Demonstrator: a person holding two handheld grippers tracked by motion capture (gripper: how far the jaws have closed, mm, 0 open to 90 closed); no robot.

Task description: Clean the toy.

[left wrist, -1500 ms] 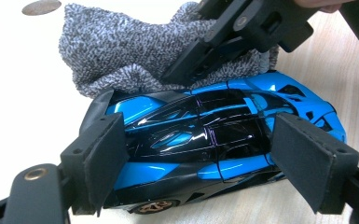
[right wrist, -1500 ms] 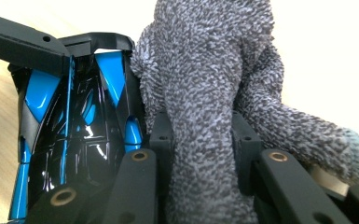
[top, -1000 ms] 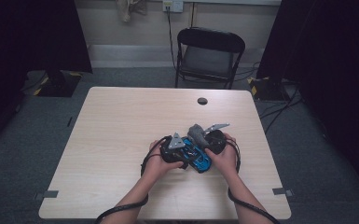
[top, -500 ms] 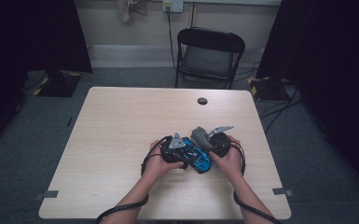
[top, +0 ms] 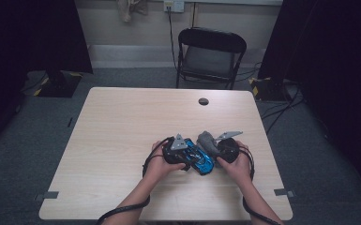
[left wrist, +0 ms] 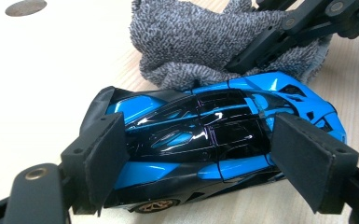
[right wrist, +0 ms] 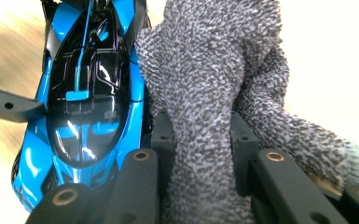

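Left gripper (left wrist: pixel 200 158) clamped the blue-and-black toy sports car (left wrist: pixel 205 135) across its body, near the table's (top: pixel 122 122) front edge. Right gripper (right wrist: pixel 200 140) pinched a grey terry cloth (right wrist: pixel 214 84) against the car's side. Folding chair (top: pixel 211 56) stood beyond.

Pale wood-grain table with a toy car and a cloth on it

The rectangular table (top: pixel 122 140) has a light, wood-patterned top with rounded corners and stands on grey carpet. A small dark round hole or cap (top: pixel 203 101) sits in its surface near the far edge, well apart from everything else. Toward the near edge, right of the middle, a glossy blue and black toy sports car (top: pixel 200 160) rests on its wheels on the tabletop. Just beside it, touching its far side, is a bunched grey speckled terry cloth (top: pixel 207 141); whether its lower folds reach the tabletop cannot be told.
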